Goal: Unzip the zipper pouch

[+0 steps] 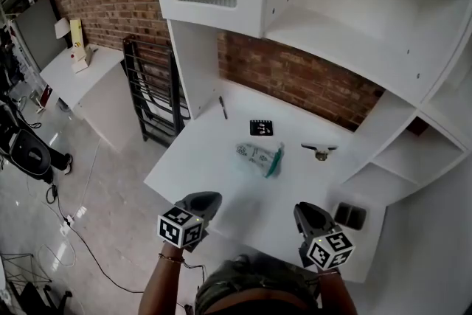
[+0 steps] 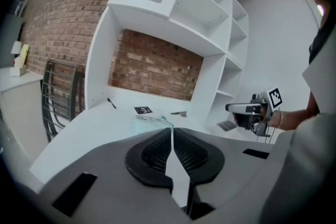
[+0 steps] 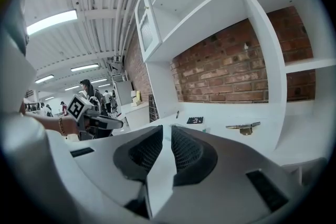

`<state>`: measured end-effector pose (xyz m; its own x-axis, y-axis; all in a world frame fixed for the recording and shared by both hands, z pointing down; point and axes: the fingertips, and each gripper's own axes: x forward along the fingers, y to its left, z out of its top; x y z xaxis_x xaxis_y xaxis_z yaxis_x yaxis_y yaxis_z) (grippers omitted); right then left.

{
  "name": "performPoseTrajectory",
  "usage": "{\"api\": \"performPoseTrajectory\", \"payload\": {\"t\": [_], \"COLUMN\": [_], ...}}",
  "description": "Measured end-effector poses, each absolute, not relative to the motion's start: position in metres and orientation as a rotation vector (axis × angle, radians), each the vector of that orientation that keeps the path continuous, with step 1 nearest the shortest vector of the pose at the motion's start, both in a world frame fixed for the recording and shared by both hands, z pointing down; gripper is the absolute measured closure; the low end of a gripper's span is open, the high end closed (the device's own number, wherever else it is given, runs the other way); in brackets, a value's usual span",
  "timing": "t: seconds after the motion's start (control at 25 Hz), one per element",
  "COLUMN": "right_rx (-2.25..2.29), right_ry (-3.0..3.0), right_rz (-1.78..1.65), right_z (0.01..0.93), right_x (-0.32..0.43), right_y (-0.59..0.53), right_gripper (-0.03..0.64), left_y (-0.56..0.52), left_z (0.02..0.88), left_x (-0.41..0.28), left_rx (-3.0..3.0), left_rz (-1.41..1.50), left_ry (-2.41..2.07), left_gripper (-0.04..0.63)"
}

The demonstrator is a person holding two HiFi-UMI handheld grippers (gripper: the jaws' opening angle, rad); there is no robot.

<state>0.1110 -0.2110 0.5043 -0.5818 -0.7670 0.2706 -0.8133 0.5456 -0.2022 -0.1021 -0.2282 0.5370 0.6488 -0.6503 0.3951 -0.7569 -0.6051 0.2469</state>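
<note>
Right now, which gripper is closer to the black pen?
Left. The left gripper hovers at the table's near edge, across from the pen; the right gripper sits farther off to the pen's right.

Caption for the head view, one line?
The left claw and right claw hover at the white desk's near edge, short of the zipper pouch lying mid-desk.

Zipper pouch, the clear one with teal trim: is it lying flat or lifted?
Lying flat. The clear teal-trimmed zipper pouch rests on the white desk, with nothing touching it.
</note>
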Motion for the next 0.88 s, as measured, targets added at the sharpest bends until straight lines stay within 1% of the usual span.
{"api": "performPoseTrajectory", "payload": {"t": [0.08,0.36,0.48,0.68,0.88], "right_rx": [1.338,1.286,1.277,1.247,1.228], "right_ry": [-2.638,-2.659,-2.671,-2.673,-2.686], "right_rz": [0.459,0.453,0.446,0.43,0.406], "right_z": [0.504,0.507,0.505,0.507,0.503], "right_x": [0.105,0.091,0.085,0.081,0.078], "right_y": [-0.21,-0.208,-0.21,-0.21,-0.21], "right_gripper": [0.583,0.614,0.615,0.617,0.617], "left_y": [-0.217,-0.189,-0.181,-0.173,-0.174], "left_z": [0.537,0.529,0.53,0.527,0.526], "left_x": [-0.11,-0.123,-0.13,-0.131,-0.14], "left_rx": [2.491,2.505,2.497,2.473,2.442], "left_rz": [0.419,0.425,0.468,0.444,0.496], "left_ry": [-1.156,-1.218,-1.261,-1.283,-1.402], "left_gripper": [0.583,0.592,0.592,0.592,0.592]}}
